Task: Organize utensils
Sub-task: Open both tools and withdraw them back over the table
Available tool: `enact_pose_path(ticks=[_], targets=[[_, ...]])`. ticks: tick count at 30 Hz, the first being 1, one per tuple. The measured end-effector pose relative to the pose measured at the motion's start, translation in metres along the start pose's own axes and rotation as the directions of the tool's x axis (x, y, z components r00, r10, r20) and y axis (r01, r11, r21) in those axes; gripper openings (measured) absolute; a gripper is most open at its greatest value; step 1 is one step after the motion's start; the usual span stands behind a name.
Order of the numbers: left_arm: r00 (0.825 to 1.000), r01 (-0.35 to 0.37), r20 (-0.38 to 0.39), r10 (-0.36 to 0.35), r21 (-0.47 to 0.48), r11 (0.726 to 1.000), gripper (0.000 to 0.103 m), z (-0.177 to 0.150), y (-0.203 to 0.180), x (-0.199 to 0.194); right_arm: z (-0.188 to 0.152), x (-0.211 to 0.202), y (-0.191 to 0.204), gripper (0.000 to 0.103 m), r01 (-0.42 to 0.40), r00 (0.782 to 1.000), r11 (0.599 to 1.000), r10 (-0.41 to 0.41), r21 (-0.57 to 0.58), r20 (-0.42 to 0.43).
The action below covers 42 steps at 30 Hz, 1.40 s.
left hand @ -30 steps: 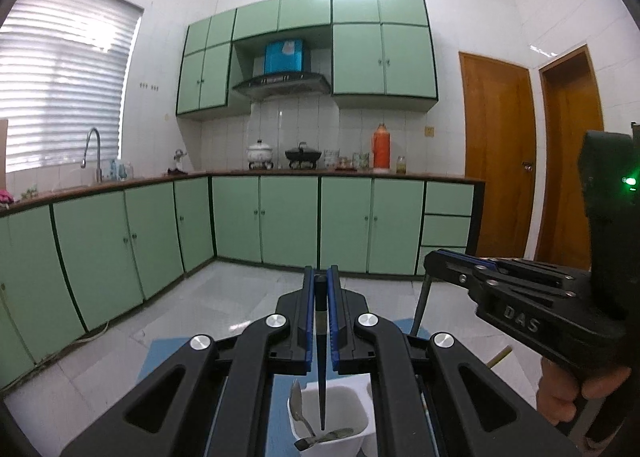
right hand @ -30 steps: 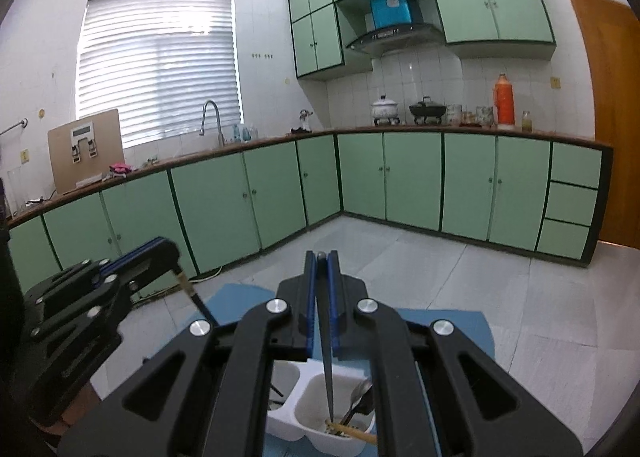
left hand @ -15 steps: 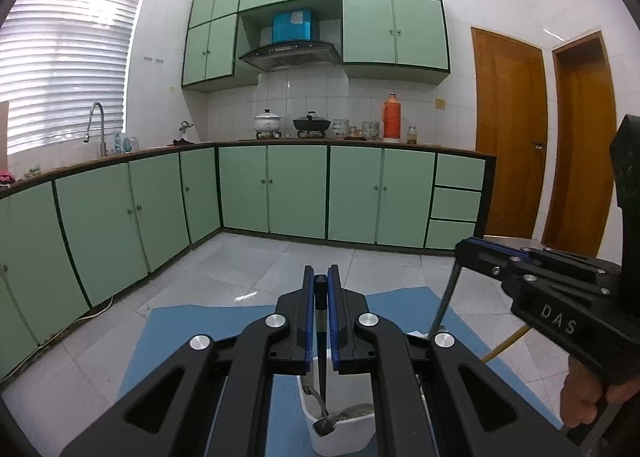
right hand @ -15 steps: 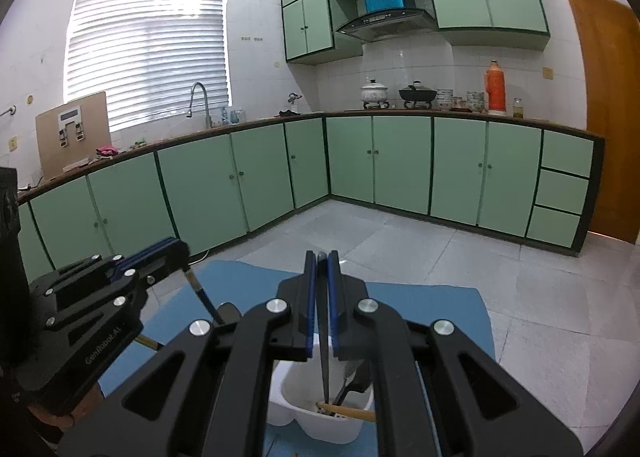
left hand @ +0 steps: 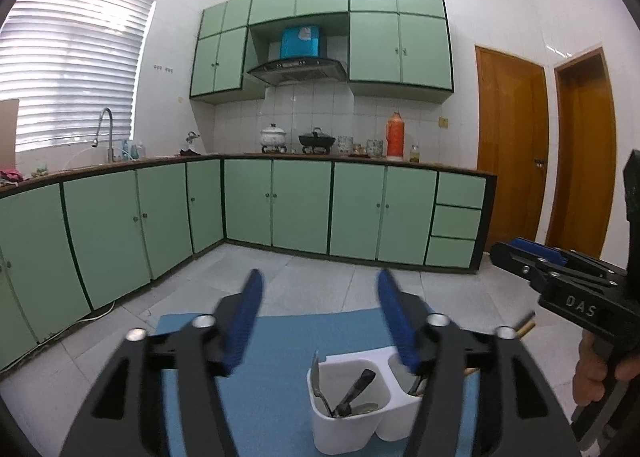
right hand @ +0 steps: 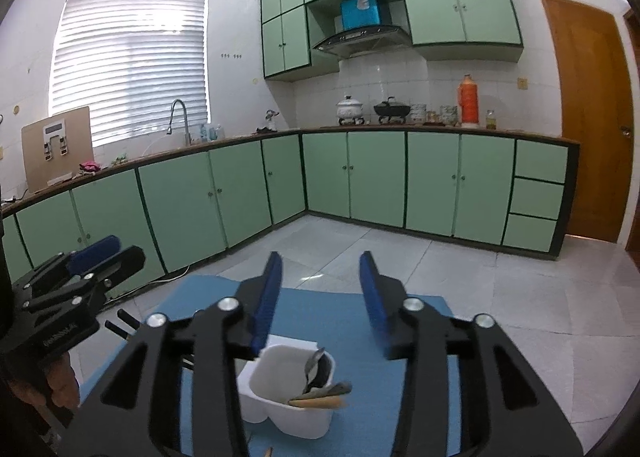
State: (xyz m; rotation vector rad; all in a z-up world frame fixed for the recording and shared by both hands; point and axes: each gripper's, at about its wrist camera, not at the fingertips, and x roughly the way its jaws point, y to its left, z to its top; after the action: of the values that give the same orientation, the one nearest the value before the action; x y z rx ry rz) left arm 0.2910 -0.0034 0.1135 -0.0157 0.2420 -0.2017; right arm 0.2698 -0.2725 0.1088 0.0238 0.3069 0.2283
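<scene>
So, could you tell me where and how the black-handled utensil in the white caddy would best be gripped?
Probably by the free upper end of its black handle, coming from above with the left gripper. The handle leans up and right out of the near compartment of the white caddy, while its head is buried among the spoons.

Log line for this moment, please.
left claw: open, empty | right claw: open, empty | utensils: in white caddy | caddy on blue mat
</scene>
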Motion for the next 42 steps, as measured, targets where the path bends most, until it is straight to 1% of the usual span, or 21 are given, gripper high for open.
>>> enact_pose_path(ticks=[4,5,7,9,13,16,20,23,28,34,42], targets=[[1.0,-0.016,0.019,0.016,-0.006,1.0,0.071,-0.002,0.006,-0.013,-0.002,-0.019,-0.003,0.059,0.007,0.999,1.0,-0.006,-0.003,0.037],[1.0,-0.021,0.022,0.021,-0.008,1.0,0.073,-0.003,0.008,-0.017,-0.003,-0.025,-0.004,0.06,0.008,0.999,1.0,-0.007,-0.006,0.045],[0.999,-0.033,0.033,0.033,-0.011,0.999,0.078,-0.005,0.011,-0.027,-0.006,-0.035,-0.005,0.069,0.013,0.998,1.0,-0.012,-0.013,0.06],[0.998,-0.044,0.038,0.044,-0.014,0.999,0.084,-0.008,0.013,-0.036,-0.01,-0.044,-0.004,0.073,0.01,0.998,1.0,-0.01,-0.013,0.069],[0.998,-0.051,0.029,0.052,-0.023,0.998,0.088,-0.019,0.014,-0.056,-0.023,-0.064,-0.001,0.084,-0.004,0.996,1.0,0.005,-0.012,0.085],[0.998,-0.053,0.02,0.053,-0.021,0.998,0.09,-0.029,0.012,-0.072,-0.034,-0.079,0.004,0.088,-0.01,0.995,1.0,0.012,-0.018,0.094],[0.999,-0.05,0.008,0.05,-0.003,0.999,0.093,-0.043,0.004,-0.091,-0.05,-0.097,0.008,0.09,-0.025,0.995,1.0,0.026,-0.015,0.097],[0.999,-0.053,0.008,0.053,0.007,0.999,0.095,-0.052,-0.001,-0.106,-0.061,-0.109,0.013,0.094,-0.034,0.995,0.999,0.035,-0.013,0.096],[0.999,-0.039,-0.01,0.04,0.006,0.999,0.097,-0.066,-0.006,-0.128,-0.08,-0.127,0.019,0.097,-0.041,0.995,0.999,0.041,-0.001,0.086],[0.998,-0.043,-0.048,0.045,0.028,0.999,0.097,-0.091,-0.016,-0.15,-0.104,-0.142,0.027,0.098,-0.04,0.998,0.999,0.04,-0.003,0.052],[0.992,-0.052,-0.111,0.053,0.018,0.999,0.097,-0.121,-0.019,-0.166,-0.139,-0.158,0.039,0.098,-0.056,0.998,0.998,0.056,0.019,-0.003]])
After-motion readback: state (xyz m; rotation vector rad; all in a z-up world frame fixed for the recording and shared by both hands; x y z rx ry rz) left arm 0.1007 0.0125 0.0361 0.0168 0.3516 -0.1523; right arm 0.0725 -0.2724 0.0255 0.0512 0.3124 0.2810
